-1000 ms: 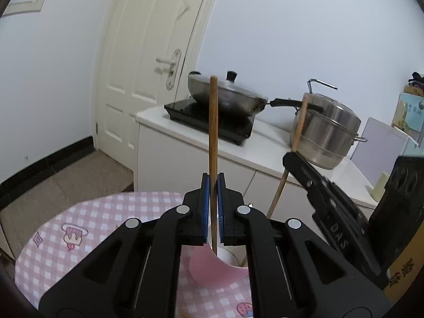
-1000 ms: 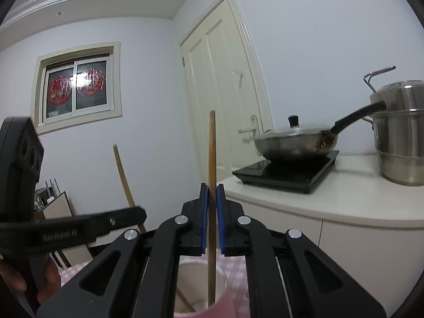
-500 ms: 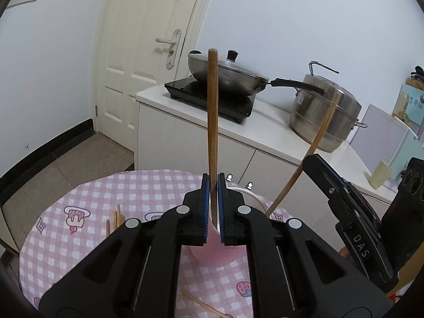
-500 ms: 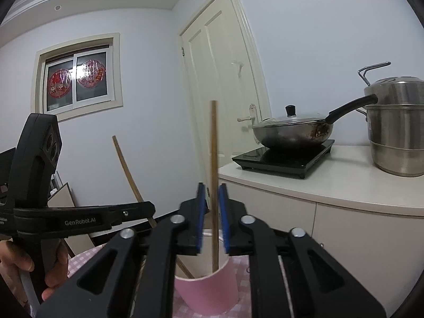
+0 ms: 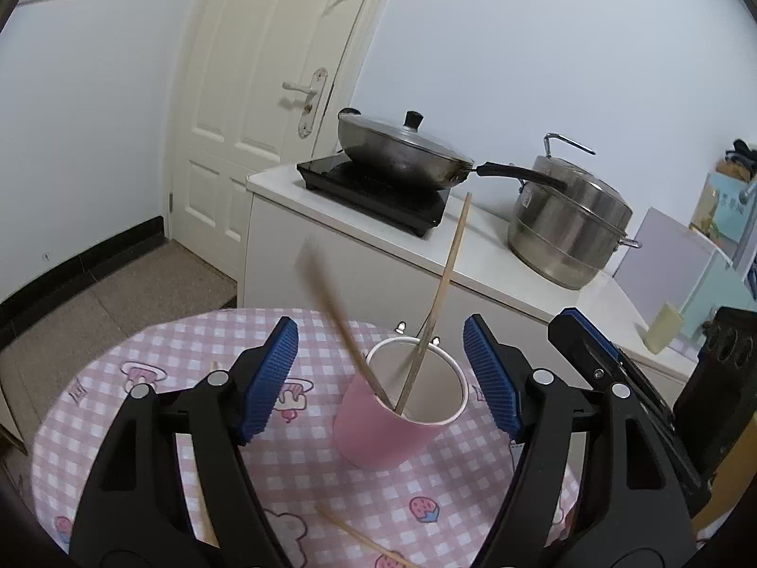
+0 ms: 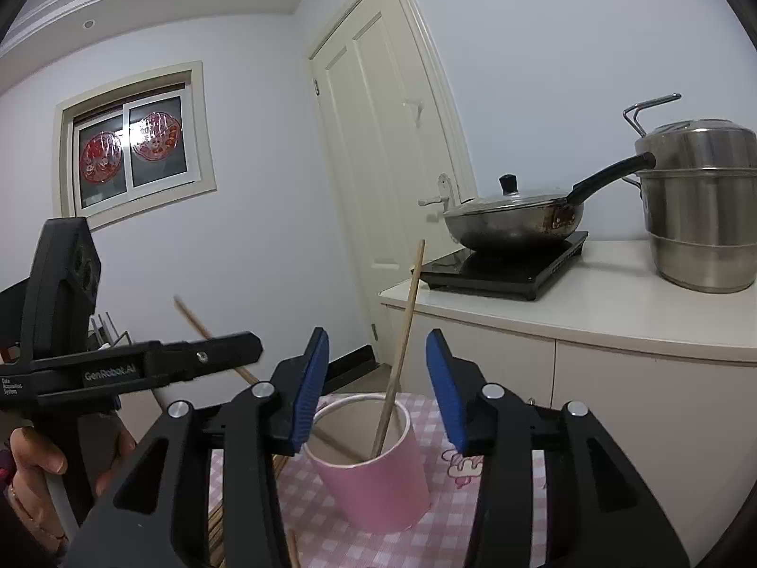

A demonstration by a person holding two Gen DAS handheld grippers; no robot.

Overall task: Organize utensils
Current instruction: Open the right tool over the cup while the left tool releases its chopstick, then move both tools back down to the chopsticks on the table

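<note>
Both grippers, left [image 5: 381, 374] & right [image 6: 377, 386], spread wide w/ nothing held; 2 chopsticks [image 5: 442, 288] in pink cup [image 5: 392, 430], loose chopstick [image 5: 364, 542] on checked tablecloth [image 5: 142, 369] left to collect

1. Left gripper [image 5: 381, 374]: jaws spread wide, blue ribbed pads [image 5: 269, 378] facing each other, nothing between them; black body angled downward.
2. Right gripper [image 6: 377, 386]: jaws parted, blue pads [image 6: 310, 386] apart, gripping nothing; held level, just to the right of the left unit.
3. Left hand [image 6: 38, 468]: bare fingers wrapped around the left gripper's handle, seen at the right camera's lower left edge.
</note>
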